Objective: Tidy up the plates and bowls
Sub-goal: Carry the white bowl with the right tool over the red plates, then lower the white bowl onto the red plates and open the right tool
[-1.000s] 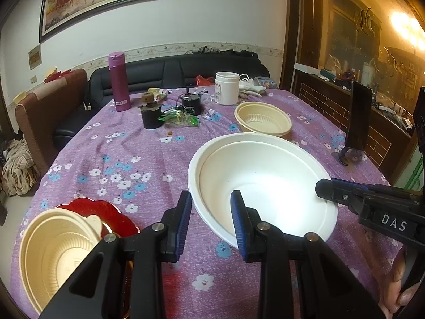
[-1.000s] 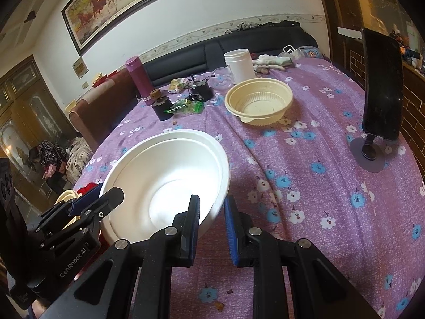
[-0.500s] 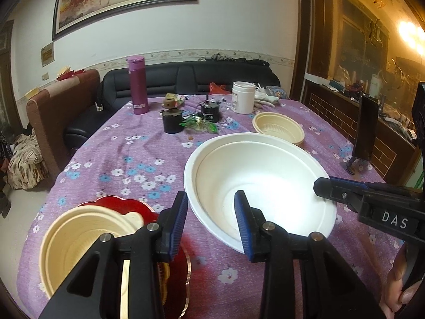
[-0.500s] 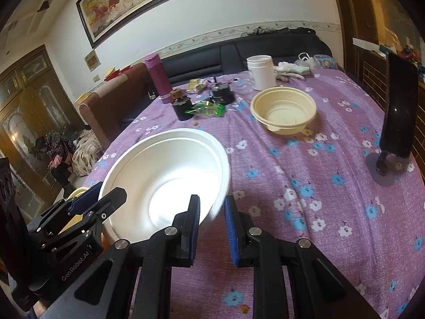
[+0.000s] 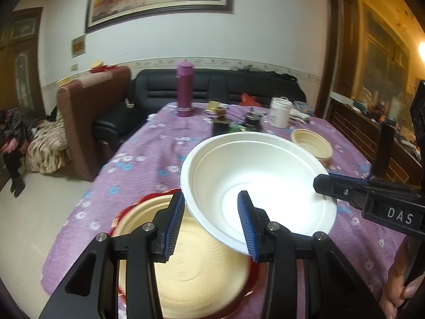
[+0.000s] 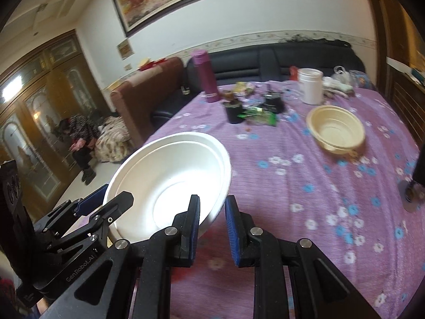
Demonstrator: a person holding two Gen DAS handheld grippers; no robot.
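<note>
2 bowls blurred beneath white bowl

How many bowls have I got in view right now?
3. The big white bowl sits between both grippers, the cream bowl lies on the red plate below it, and another cream bowl stands far right on the table. Stacked ones may be hidden.

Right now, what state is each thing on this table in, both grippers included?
white bowl: lifted, tilted, over the cream bowl.
cream bowl: upright on the red plate, empty.
second cream bowl: upright on the tablecloth, empty.
purple flask: upright, capped.
white jar: upright, lidded.
left gripper: jaws have just been opening, white bowl's rim between them.
right gripper: shut on the white bowl's rim.
</note>
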